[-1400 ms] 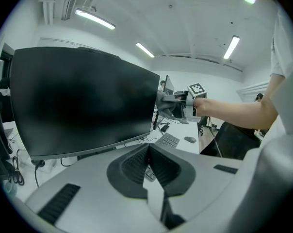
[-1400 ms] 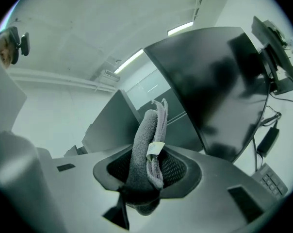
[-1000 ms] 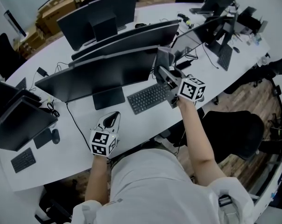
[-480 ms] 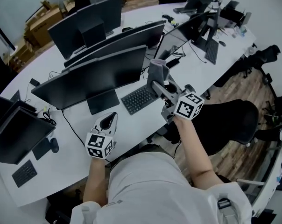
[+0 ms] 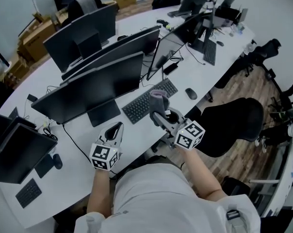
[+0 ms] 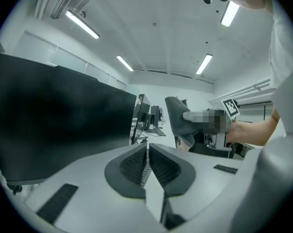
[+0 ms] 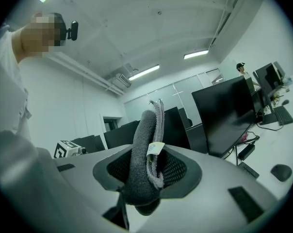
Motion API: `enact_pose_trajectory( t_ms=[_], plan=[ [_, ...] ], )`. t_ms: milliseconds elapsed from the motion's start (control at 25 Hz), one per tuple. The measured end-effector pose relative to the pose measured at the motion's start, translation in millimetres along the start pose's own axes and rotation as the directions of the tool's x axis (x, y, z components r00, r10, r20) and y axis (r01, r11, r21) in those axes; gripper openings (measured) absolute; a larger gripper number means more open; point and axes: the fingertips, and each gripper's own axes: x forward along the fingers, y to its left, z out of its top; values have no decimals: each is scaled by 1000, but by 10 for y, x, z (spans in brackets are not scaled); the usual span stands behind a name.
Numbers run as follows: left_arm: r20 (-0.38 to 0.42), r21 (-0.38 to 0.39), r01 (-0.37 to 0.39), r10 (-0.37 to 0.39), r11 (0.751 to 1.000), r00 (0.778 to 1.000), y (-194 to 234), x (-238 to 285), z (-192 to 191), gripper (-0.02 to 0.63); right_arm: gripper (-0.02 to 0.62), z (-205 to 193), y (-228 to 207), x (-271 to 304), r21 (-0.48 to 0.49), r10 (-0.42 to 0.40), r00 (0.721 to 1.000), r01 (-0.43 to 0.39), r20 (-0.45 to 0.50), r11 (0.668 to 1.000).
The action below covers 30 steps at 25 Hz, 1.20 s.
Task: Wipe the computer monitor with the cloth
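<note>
A wide dark monitor (image 5: pixel 90 89) stands on the white desk (image 5: pixel 185 74), its screen facing me. My right gripper (image 5: pixel 159 111) is shut on a folded grey cloth (image 5: pixel 158 100), held upright above the desk's near edge by the keyboard (image 5: pixel 147 102), clear of the screen. In the right gripper view the cloth (image 7: pixel 142 149) with its small tag stands clamped between the jaws of the right gripper (image 7: pixel 147 171). My left gripper (image 5: pixel 115 128) hovers low in front of the monitor stand, shut and holding nothing. The left gripper view shows the left gripper (image 6: pixel 147 163), the monitor (image 6: pixel 54 125) at left and the cloth (image 6: pixel 177 118) at right.
More monitors (image 5: pixel 81 30) line the desk behind and to the left. A mouse (image 5: pixel 190 93) lies right of the keyboard. A black office chair (image 5: pixel 229 125) stands at the desk's right side. Cables (image 5: pixel 71 130) run under the monitor. Cardboard boxes (image 5: pixel 37 33) sit on the far floor.
My right gripper has drawn the cloth back from the monitor's right edge, toward me and over the keyboard's near side. The left gripper has stayed put.
</note>
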Motion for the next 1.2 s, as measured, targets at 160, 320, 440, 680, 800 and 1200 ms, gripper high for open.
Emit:
enact_pose_trajectory(
  t_ms=[160,320,440,680,800,1200],
  plan=[
    [1,16,30,-30,999,1000,-64,20,0,3,149,-194,112,-125,-42,-28,999,27,-28,999],
    [-9,37,58,-58,998,998,-143,50,-36,6,149,-350,202,-210,-75,-54,997,50,-54,996],
    [-19,43,76,-75,996,997,-188,89,-66,11,149,-425,221,-255,-78,-64,996,59,-65,995],
    [-38,43,98,-96,994,995,-273,130,-163,29,149,-580,210,-345,-104,-92,991,82,-93,991],
    [-55,42,102,-100,994,994,-299,141,-233,37,149,-636,213,-359,-97,-90,991,80,-103,992],
    [-80,37,91,-88,995,993,-301,162,-317,37,146,-717,241,-333,-73,-75,990,67,-119,995]
  ],
)
